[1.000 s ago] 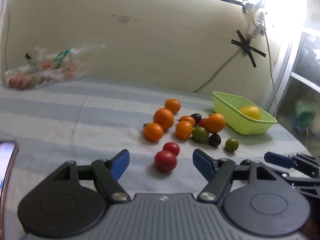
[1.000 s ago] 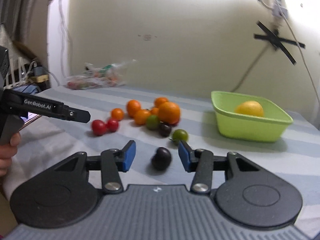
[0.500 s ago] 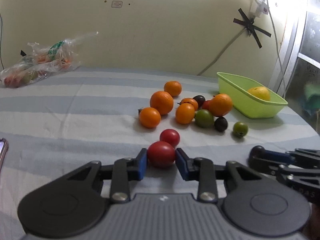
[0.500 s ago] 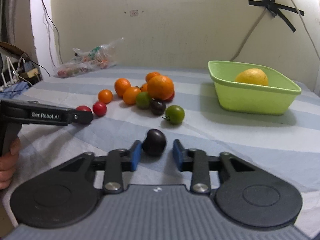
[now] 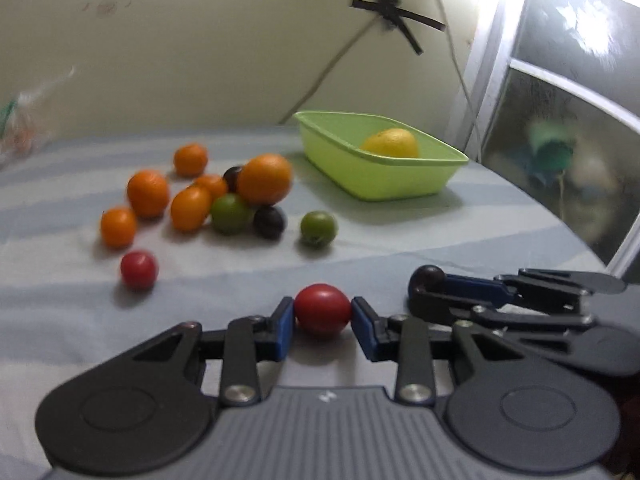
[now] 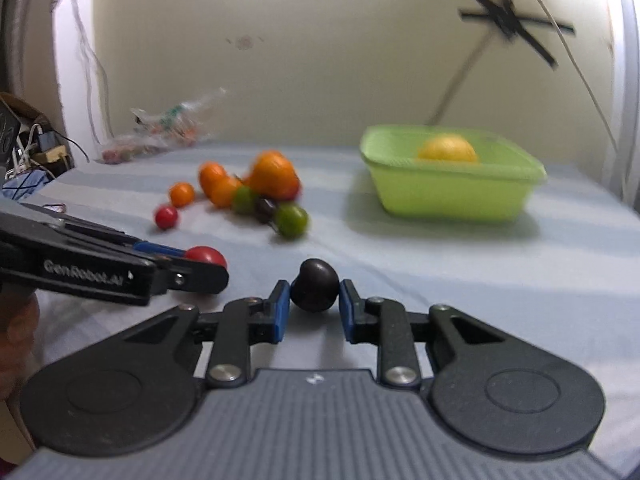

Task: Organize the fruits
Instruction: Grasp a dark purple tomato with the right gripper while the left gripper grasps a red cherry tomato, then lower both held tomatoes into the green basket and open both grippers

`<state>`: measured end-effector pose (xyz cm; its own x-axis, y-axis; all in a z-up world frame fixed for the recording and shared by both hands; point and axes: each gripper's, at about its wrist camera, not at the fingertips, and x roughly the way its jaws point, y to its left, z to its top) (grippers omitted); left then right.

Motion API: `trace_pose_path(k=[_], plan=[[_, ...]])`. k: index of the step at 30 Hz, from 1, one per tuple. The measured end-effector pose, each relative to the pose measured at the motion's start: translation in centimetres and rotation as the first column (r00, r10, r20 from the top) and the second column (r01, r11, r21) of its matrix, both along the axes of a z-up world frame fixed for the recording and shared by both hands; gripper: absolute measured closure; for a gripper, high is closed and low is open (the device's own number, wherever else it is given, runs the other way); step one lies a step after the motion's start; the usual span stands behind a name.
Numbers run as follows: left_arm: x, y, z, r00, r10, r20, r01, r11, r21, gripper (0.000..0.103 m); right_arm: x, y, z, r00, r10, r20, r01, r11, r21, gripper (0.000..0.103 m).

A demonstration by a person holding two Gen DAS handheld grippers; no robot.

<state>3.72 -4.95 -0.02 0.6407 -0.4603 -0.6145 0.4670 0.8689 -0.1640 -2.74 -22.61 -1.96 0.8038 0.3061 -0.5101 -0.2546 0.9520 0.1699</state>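
Note:
My left gripper is shut on a red tomato, its blue pads pressing both sides. My right gripper is shut on a dark purple fruit. In the left wrist view the right gripper lies at the right with the dark fruit at its tip. In the right wrist view the left gripper comes in from the left with the red tomato. A green bin holds a yellow fruit. Several oranges, green fruits, a dark fruit and a small red tomato lie loose on the cloth.
A striped pale cloth covers the table. A clear plastic bag of produce lies at the back left by the wall. A window frame stands to the right. Cables and clutter sit off the table's left edge.
Both grippers closed from open onto their fruits: the left on the red tomato, the right on the dark fruit. Both then swung with their fruit toward the green bin.

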Motion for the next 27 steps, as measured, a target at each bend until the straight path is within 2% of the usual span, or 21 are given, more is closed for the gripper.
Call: trace_pose_path(k=[3, 6, 9, 12, 14, 17, 20, 22, 23, 24, 27], plan=[[1.0, -1.3, 1.4, 0.999, -0.048, -0.02, 0.047, 0.998, -0.047, 0.072, 0.0, -1.7, 0.7, 0.998, -0.033, 0.045, 0.032, 0.999, 0.03, 0.074], [2.2, -3.1, 3.5, 0.997, -0.064, 0.034, 0.065, 0.997, -0.047, 0.072, 0.9, -3.8, 1.8, 0.991, -0.085, 0.104, 0.078, 0.995, 0.07, 0.074], [4.5, -5.3, 5.9, 0.992, -0.086, 0.092, 0.093, 0.993, -0.067, 0.071, 2.5, -6.0, 3.2, 0.973, -0.143, 0.179, 0.133, 0.989, 0.067, 0.074], [7.6, -7.7, 7.1, 0.988, -0.059, 0.146, 0.067, 0.996, -0.053, 0.071, 4.8, -8.0, 4.2, 0.958, -0.19, 0.213, 0.178, 0.981, 0.072, 0.074], [10.3, -8.8, 7.0, 0.992, -0.044, 0.12, 0.052, 0.997, -0.063, 0.071, 6.5, -9.0, 4.1, 0.955, -0.207, 0.211, 0.197, 0.978, 0.065, 0.074], [14.0, -9.8, 5.9, 0.999, -0.018, 0.041, 0.021, 0.997, -0.074, 0.071, 8.6, -8.4, 3.9, 0.953, -0.225, 0.203, 0.229, 0.973, 0.006, 0.074], [16.2, -10.7, 4.6, 1.0, -0.005, -0.019, 0.004, 0.998, -0.063, 0.07, 9.8, -8.2, 3.5, 0.95, -0.239, 0.202, 0.248, 0.968, -0.02, 0.072], [16.5, -11.0, 4.4, 1.0, -0.004, 0.003, 0.004, 0.998, -0.056, 0.062, 10.1, -8.2, 3.3, 0.947, -0.252, 0.199, 0.261, 0.965, -0.02, 0.072], [16.6, -11.2, 4.4, 1.0, 0.002, 0.013, -0.002, 0.999, -0.041, 0.054, 10.3, -8.2, 3.1, 0.948, -0.254, 0.192, 0.263, 0.965, -0.023, 0.07], [16.7, -11.5, 4.4, 1.0, 0.005, 0.02, -0.004, 0.999, -0.034, 0.05, 10.5, -8.4, 3.0, 0.949, -0.253, 0.186, 0.262, 0.965, -0.023, 0.068], [16.8, -11.7, 4.2, 0.999, 0.009, 0.033, -0.008, 1.0, -0.02, 0.044, 10.4, -8.7, 3.0, 0.948, -0.247, 0.201, 0.255, 0.967, -0.01, 0.05]])
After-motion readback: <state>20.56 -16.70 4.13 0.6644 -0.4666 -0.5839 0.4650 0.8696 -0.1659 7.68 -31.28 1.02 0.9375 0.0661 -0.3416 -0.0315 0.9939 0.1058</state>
